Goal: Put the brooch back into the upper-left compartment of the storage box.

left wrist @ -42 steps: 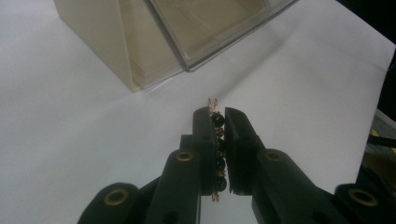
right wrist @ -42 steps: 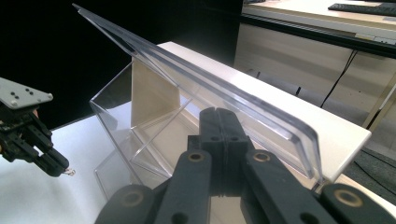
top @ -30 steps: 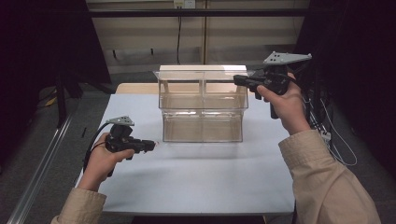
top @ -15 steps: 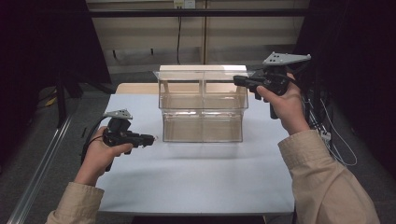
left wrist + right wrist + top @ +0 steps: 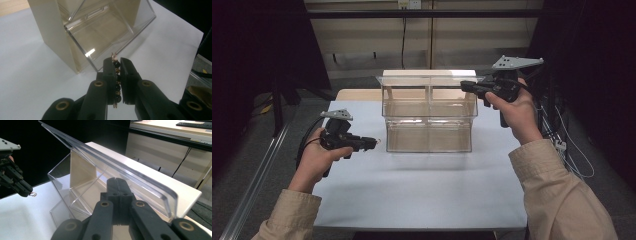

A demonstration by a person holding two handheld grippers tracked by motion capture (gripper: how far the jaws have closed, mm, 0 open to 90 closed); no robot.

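A clear plastic box [image 5: 428, 131] with stepped compartments stands at the middle of the white table [image 5: 422, 195]. Its clear lid [image 5: 427, 79] is raised level above it. My right gripper [image 5: 463, 85] is shut at the lid's right end, its tips against the lid [image 5: 120, 168]; whether it pinches the lid is unclear. My left gripper [image 5: 373, 143] hovers just left of the box's front corner, shut on a short string of black beads with gold links [image 5: 117, 75]. A gold end of the bead string [image 5: 33, 194] pokes past the left gripper [image 5: 27, 192] in the right gripper view.
The box's open lower front corner [image 5: 82, 52] lies just ahead of the left jaws. Cables [image 5: 572, 150] hang off the table's right side. A metal rail [image 5: 257, 175] runs along the floor at left. A wooden surface [image 5: 357, 94] lies behind the table.
My left gripper has moved forward and right, closer to the box, with the beads still in it. The right gripper and the raised lid have stayed put.
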